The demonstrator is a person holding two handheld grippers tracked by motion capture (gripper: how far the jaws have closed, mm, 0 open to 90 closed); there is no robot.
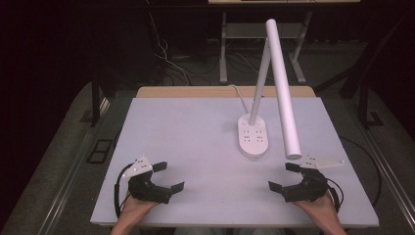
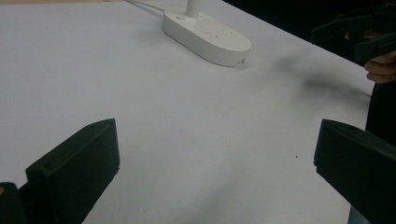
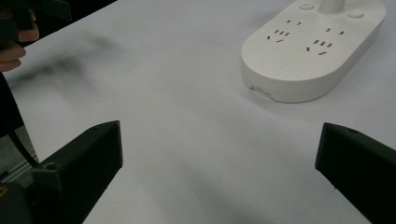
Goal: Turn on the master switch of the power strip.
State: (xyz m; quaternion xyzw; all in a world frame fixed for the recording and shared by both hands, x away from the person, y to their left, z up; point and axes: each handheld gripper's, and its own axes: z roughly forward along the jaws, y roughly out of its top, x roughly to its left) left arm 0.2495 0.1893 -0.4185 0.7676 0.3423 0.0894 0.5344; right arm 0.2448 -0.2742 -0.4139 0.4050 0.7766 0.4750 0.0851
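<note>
A white desk lamp with an oval socket base [image 1: 253, 136] stands right of centre on the white table [image 1: 195, 142]; its long tube head [image 1: 284, 93] slants over the table. My left gripper [image 1: 169, 176] rests near the front left edge, jaws wide apart with bare table between them [image 2: 210, 154]. My right gripper [image 1: 284, 176] sits at the front right, open too, nothing between its jaws [image 3: 215, 158]. The lamp base lies ahead of both, as the left gripper view [image 2: 205, 35] and the right gripper view [image 3: 313, 51] show.
The lamp's cord [image 1: 240, 95] runs off the table's far edge. Beyond the table stand metal frame legs [image 1: 224, 49] and loose cables on a dark floor. A hand holding the other gripper shows at the right edge [image 2: 380, 65] of the left gripper view.
</note>
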